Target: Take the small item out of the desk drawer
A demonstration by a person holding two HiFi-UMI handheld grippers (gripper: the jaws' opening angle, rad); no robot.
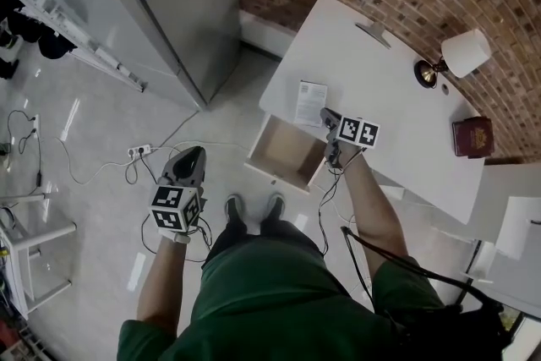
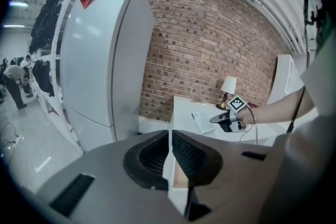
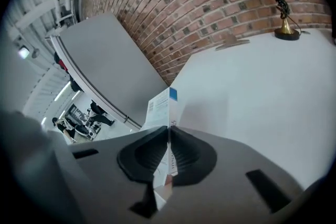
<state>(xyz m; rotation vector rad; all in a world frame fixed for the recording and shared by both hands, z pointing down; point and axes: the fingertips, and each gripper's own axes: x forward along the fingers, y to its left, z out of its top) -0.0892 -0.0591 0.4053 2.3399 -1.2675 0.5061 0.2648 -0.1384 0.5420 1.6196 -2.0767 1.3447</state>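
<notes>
My right gripper point(image 3: 168, 132) pinches a small white carton point(image 3: 160, 106) by its edge, jaws nearly together on it, at the corner of the white desk point(image 1: 397, 97) just above the open drawer point(image 1: 283, 152). My left gripper point(image 1: 191, 155) hangs over the floor, jaws together and empty.

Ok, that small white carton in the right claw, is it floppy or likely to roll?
Probably light: the small white carton sticks out of the right claw without sagging. Thin card, so likely crushable. Flat-sided, it should rest still on the desk, not roll.
</notes>
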